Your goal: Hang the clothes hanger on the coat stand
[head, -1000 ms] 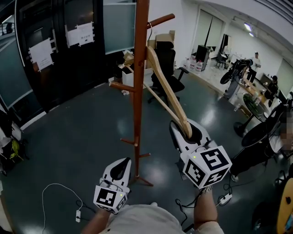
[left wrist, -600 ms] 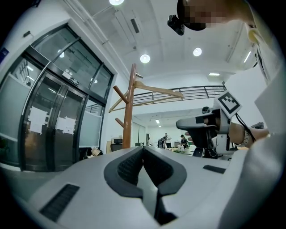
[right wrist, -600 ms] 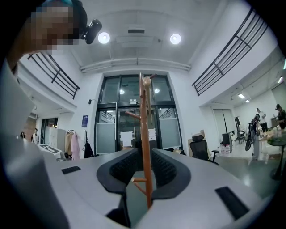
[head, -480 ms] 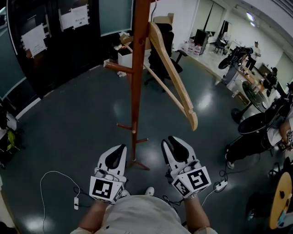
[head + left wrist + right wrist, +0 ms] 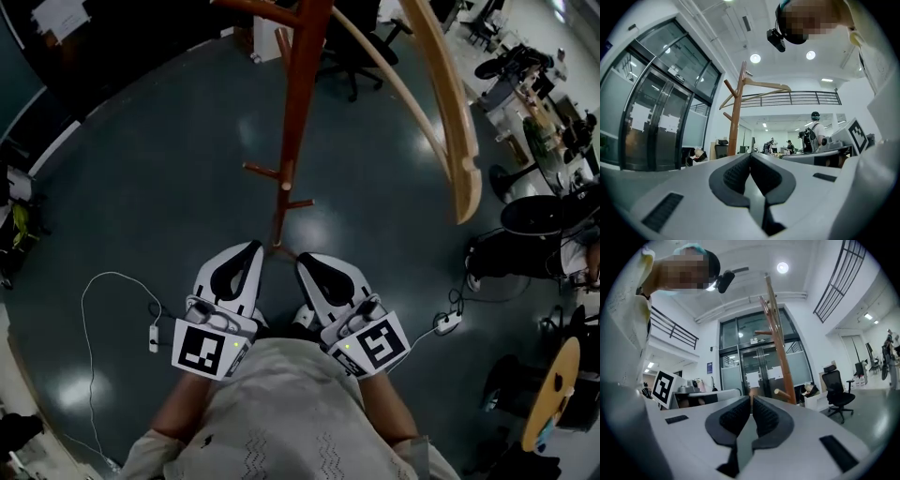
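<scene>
Left gripper (image 5: 246,251) and right gripper (image 5: 307,260): jaws fully closed, nothing held, side by side at the near edge. The clothes hanger (image 5: 450,103) hangs on the coat stand (image 5: 305,84), extending right, clear of both grippers.

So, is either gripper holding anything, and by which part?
Nothing. Left gripper and right gripper are shut, empty; the hanger hangs on the coat stand.

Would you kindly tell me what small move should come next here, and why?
Probably just lower the left tool and right tool to rest: both are shut, empty and apart from the hanger, which hangs on the stand.
</scene>
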The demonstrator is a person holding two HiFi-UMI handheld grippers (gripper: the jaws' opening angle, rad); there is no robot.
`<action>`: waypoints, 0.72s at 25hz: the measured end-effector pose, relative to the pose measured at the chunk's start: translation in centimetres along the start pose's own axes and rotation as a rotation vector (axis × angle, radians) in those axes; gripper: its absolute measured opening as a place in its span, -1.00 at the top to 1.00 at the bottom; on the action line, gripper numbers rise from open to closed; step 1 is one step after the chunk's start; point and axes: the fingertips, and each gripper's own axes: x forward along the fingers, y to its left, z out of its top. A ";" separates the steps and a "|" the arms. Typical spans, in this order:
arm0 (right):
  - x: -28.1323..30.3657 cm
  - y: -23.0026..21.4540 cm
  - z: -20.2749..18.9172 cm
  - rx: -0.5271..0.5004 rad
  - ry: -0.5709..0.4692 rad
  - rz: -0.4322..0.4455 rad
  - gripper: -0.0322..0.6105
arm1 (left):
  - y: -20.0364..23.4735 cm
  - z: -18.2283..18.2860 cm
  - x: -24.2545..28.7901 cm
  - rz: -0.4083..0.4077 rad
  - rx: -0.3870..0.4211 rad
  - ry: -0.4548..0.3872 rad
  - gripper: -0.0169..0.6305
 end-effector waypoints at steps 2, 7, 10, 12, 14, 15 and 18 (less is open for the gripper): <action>0.4 0.7 -0.8 0.004 0.006 0.021 0.81 | 0.4 -0.6 -0.3 0.017 -0.007 0.003 0.91; 1.4 1.8 -2.2 -0.027 0.024 0.035 0.84 | 0.7 -2.2 -0.7 0.031 0.005 0.034 0.91; 1.8 1.9 -3.5 -0.036 0.072 0.047 0.84 | 1.4 -2.1 -0.8 0.074 -0.039 0.007 0.91; 2.0 1.7 -3.6 -0.042 0.082 0.055 0.84 | 1.8 -2.2 -0.7 0.087 -0.053 0.004 0.91; 2.2 1.5 -3.6 -0.042 0.084 0.059 0.84 | 2.1 -2.3 -0.7 0.088 -0.052 0.003 0.91; 2.3 1.4 -3.7 -0.043 0.088 0.063 0.84 | 2.1 -2.4 -0.6 0.087 -0.050 0.003 0.91; 2.6 1.3 -3.9 -0.053 0.096 0.077 0.84 | 2.2 -3.0 -0.2 0.072 -0.052 0.015 0.91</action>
